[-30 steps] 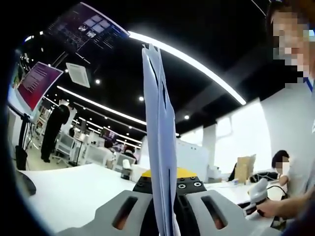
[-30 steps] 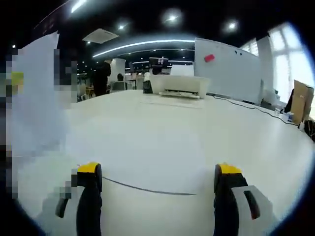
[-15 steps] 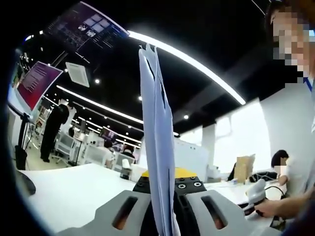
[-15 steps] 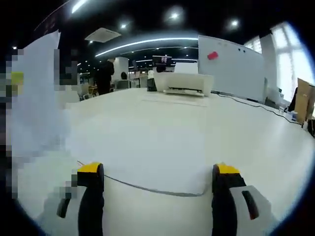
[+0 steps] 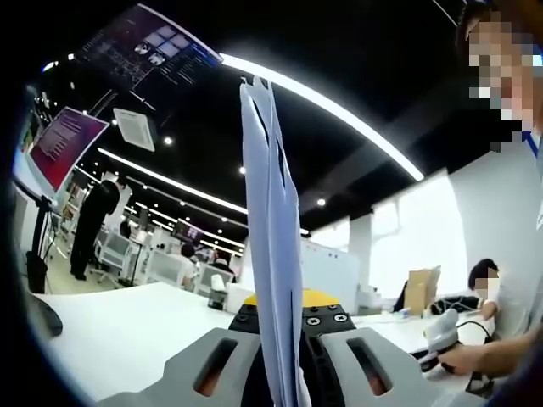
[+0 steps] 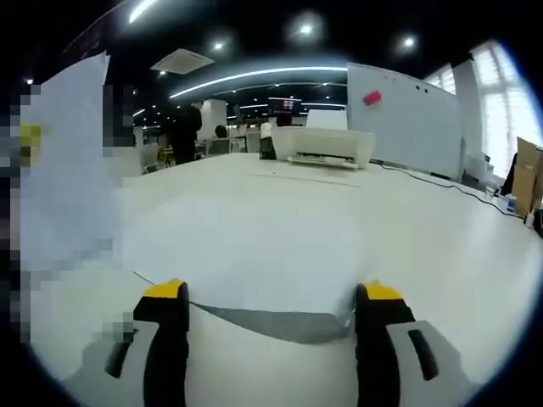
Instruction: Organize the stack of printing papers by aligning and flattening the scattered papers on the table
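I hold the papers (image 5: 271,246) edge-on and upright in my left gripper (image 5: 284,356), whose jaws are pressed tight on the bottom of the sheaf; the sheets rise straight up from the jaws toward the dark ceiling and fan slightly apart at the top. In the right gripper view that same sheaf (image 6: 72,161) stands at the left, above the table (image 6: 441,254), partly under a mosaic patch. A single sheet (image 6: 254,254) lies flat on the table right in front of my right gripper (image 6: 267,301), its near edge lifted a little with a shadow under it, lying between the two yellow-tipped jaws. Those jaws stand wide apart and grip nothing; I cannot tell whether the tips touch the sheet. Beyond the sheet, at the far side of the table, sits a white printer (image 6: 321,146), and behind it to the right a whiteboard (image 6: 407,110) with a red mark. In the left gripper view, right of the papers, a person's hand (image 5: 462,358) rests on the table beside a white device (image 5: 441,332), and a cardboard box (image 5: 422,290) stands farther back.
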`<state>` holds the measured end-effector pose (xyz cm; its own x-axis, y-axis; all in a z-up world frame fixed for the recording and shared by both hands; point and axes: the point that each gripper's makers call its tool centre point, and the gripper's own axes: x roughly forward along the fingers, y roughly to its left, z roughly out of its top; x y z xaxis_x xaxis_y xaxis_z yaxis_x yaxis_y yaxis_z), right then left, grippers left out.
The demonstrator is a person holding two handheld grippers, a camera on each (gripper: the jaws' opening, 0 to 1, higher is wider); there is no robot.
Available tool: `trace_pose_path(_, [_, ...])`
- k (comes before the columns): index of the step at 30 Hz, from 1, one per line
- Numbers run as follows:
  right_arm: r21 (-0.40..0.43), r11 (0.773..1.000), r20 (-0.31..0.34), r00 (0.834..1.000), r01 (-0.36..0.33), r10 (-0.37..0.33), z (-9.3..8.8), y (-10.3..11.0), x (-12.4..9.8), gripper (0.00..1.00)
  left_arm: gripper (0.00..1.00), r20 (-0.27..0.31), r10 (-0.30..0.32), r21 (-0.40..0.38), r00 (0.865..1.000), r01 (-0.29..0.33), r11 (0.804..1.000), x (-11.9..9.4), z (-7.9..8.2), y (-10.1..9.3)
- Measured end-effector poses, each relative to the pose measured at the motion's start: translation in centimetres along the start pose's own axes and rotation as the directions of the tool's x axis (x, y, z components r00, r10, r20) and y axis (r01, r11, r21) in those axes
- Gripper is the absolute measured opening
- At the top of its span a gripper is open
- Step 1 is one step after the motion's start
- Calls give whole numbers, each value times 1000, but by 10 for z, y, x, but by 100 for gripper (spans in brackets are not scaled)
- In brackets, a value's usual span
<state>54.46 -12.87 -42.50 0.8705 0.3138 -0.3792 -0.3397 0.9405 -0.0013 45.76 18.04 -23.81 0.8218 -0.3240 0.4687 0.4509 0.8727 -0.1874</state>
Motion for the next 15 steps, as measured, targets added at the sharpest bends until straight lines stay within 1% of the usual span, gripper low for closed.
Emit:
trace_pose_path(2, [-1,1000,-2,1000,-6,6,0,0,2,70,6,0,0,0,1000,0,1000,0,0,0])
trace_pose_path(6, [-4,1000,-3,1000,-18,17,0,6,2,64,6,-1,-1,2,1000,1,1000,0,0,0])
trace_pose_path(15, [-12,998,-5,998,-56,56,3,4,17,45,6,-1,2,4,1000,-2,1000,0,0,1])
